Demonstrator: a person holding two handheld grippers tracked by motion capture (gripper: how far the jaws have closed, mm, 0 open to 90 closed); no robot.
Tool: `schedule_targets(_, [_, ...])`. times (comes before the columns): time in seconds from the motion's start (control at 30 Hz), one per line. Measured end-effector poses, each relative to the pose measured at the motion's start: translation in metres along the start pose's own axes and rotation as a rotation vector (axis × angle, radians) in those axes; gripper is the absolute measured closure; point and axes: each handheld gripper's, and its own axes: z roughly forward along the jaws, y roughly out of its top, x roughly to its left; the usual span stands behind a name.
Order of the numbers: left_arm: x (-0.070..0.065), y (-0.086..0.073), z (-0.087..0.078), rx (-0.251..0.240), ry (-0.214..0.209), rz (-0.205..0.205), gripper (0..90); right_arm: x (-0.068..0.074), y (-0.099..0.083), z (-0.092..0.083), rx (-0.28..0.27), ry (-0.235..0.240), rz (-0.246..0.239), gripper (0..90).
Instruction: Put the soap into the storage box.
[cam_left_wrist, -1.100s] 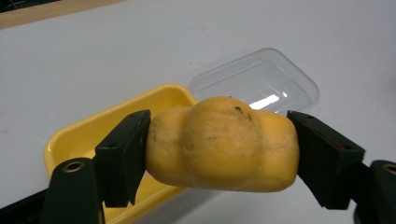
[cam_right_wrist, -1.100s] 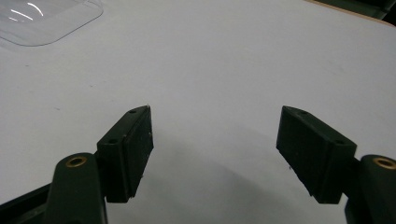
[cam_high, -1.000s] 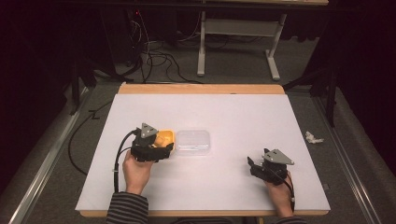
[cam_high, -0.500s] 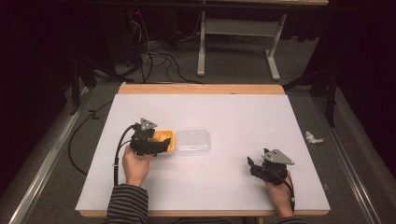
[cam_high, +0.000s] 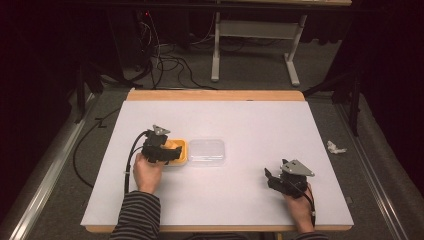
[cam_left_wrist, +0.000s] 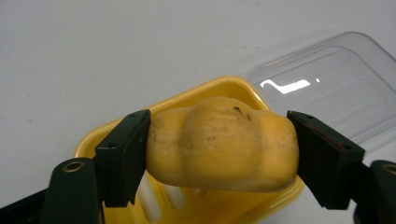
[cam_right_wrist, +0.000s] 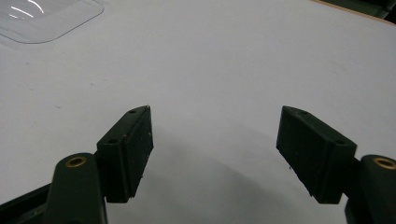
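Over the yellow dish (cam_left_wrist: 229, 88), left gripper (cam_left_wrist: 219, 149) clamps soap bar (cam_left_wrist: 224, 144) endwise: probably firm, slick. Right gripper (cam_right_wrist: 215, 154) gapes.

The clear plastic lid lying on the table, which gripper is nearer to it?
Left. The left gripper hovers right beside the clear plastic lid; the right gripper sits apart, toward the table's near right.
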Motion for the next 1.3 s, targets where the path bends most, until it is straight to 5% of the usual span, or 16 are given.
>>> schedule_targets(0.33, [0.004, -0.001, 0.013, 0.009, 0.027, 0.004, 26.2, 0.0, 0.0, 0.001, 0.006, 0.001, -0.004, 27.6])
schedule_targets(0.43, [0.005, 0.002, 0.014, -0.026, 0.027, -0.004, 28.7, 0.0, 0.0, 0.001, 0.006, 0.001, -0.003, 27.6])
schedule_targets(0.47, [0.005, 0.006, 0.012, -0.061, 0.024, -0.014, 36.5, 0.0, 0.0, 0.001, 0.005, 0.0, -0.005, 27.6])
schedule_targets(0.6, [0.007, 0.007, 0.011, -0.053, 0.028, -0.031, 38.6, 0.0, 0.0, 0.001, 0.007, 0.0, -0.004, 27.6])
schedule_targets(1.3, [0.013, -0.006, -0.006, -0.017, 0.039, 0.05, 38.3, 0.001, 0.0, 0.001, 0.01, -0.004, -0.015, 27.6])
